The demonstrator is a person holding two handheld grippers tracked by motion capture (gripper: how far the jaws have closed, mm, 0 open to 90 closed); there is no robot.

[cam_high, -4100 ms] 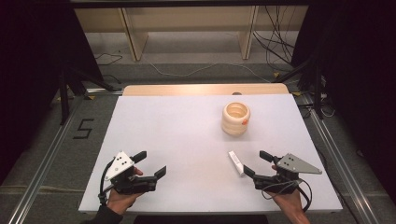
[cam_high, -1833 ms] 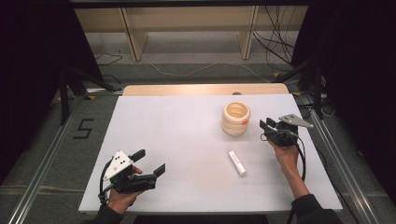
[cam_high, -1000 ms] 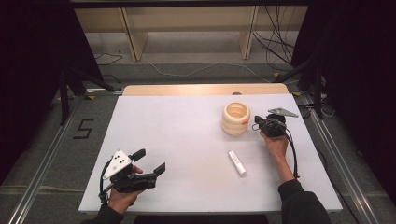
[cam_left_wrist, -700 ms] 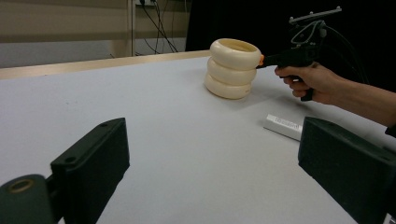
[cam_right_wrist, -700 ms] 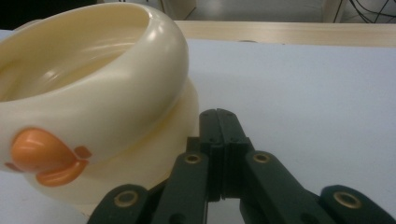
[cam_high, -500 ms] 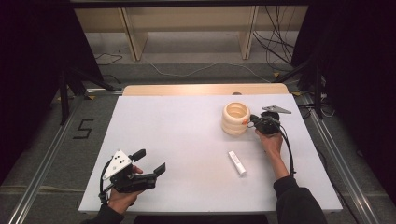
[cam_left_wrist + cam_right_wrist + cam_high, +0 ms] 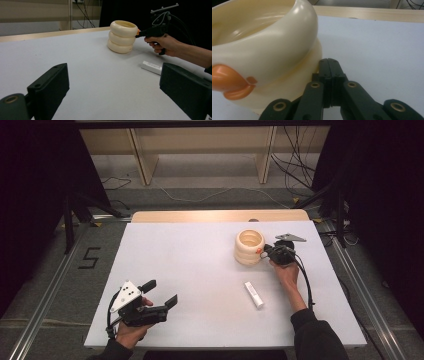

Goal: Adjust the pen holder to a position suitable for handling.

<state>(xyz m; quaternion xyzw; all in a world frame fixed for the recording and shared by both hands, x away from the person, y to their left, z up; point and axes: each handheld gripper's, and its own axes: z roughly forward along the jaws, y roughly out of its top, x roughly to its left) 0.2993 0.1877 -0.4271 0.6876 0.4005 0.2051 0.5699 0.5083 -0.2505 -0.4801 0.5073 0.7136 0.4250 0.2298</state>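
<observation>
A cream holder [image 7: 249, 247] made of three stacked rings stands at the table's right middle, with an orange beak-shaped mark [image 7: 229, 80] on its side. My right gripper [image 7: 265, 252] lies level just right of it. Its jaws are shut with nothing between them, and the tips [image 7: 329, 62] are up against the lower rings beside the mark. In the left gripper view the holder [image 7: 122, 36] and the right gripper [image 7: 147, 32] show far off. My left gripper [image 7: 160, 292] rests near the front left edge, open and holding nothing, its jaws wide apart [image 7: 115, 85].
A small white box [image 7: 253, 294] lies flat on the white table [image 7: 190, 265], in front of the holder and left of the right forearm. A wooden strip [image 7: 220, 215] borders the far edge. Metal rails run along both sides, with cables behind.
The right gripper came from the front right edge up past the white box to the holder's right side, and lately edged left until its tips met the holder. The left gripper stayed put.
</observation>
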